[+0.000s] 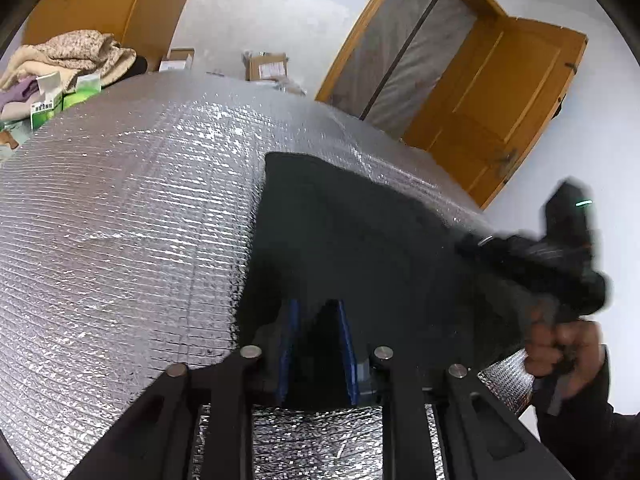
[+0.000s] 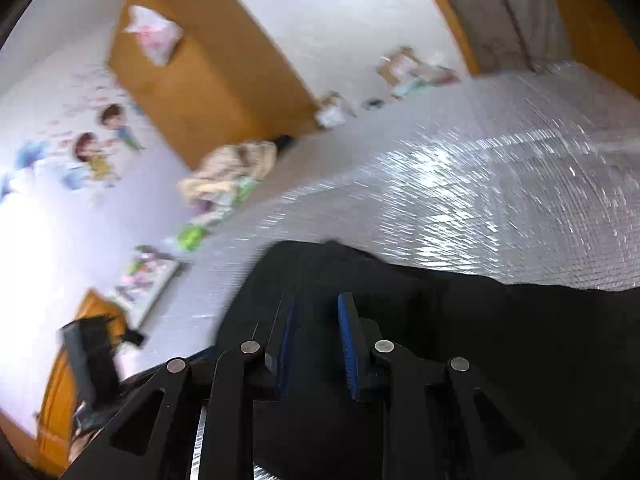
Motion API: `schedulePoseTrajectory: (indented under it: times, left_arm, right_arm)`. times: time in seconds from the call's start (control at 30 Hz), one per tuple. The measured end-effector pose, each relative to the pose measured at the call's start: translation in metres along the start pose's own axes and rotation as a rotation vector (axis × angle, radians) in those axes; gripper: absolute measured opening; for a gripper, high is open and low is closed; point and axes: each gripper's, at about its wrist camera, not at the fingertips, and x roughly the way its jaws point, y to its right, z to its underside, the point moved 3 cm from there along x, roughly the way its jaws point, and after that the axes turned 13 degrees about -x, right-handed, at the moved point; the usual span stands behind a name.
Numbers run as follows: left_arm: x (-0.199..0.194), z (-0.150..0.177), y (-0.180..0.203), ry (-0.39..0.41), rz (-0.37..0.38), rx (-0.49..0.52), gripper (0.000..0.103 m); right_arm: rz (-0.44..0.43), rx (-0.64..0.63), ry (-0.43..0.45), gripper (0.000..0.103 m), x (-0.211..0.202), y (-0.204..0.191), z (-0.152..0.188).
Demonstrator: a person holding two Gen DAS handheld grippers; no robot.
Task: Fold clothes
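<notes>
Now lifting the dark garment (image 1: 360, 232) off the silver foil mat (image 1: 120, 220).
Both the left gripper (image 1: 318, 320) and right gripper (image 2: 316, 320) pinch cloth; keep them level and apart, so the edge stays taut.

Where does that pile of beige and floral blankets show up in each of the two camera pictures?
Left wrist view: the pile of beige and floral blankets sits at the upper left, beyond the far edge of the shiny silver quilted mat.
Right wrist view: the pile is blurred, left of centre, beside the mat.
Shared landmark: the green-and-white boxes beside the pile.
</notes>
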Motion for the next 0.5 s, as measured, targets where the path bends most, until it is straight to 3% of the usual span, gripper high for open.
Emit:
schedulePoseTrajectory:
  times: [0.07,0.17,0.3,0.43,0.5]
  left_arm:
    - [-0.004,-0.005,-0.001,-0.004,-0.001,-0.011,0.020]
    - [-0.008,-0.019,0.005,0.015,-0.014,0.005,0.020]
    - [0.003,-0.051,0.024,0.049,-0.038,0.041,0.020]
    - [0.035,-0.082,0.039,0.045,-0.071,0.076,0.020]
    - [0.058,-0.093,0.037,0.010,-0.102,0.074,0.020]
  right_arm:
    - [0.021,0.075,-0.030,0.004,0.015,0.022,0.008]
    - [-0.008,0.129,-0.015,0.005,0.005,0.036,0.013]
    - [-0.032,0.080,0.035,0.011,-0.009,0.021,0.003]
    - [-0.044,0.040,0.065,0.011,-0.007,0.007,-0.011]
    - [-0.004,0.053,0.029,0.011,0.009,0.016,-0.014]
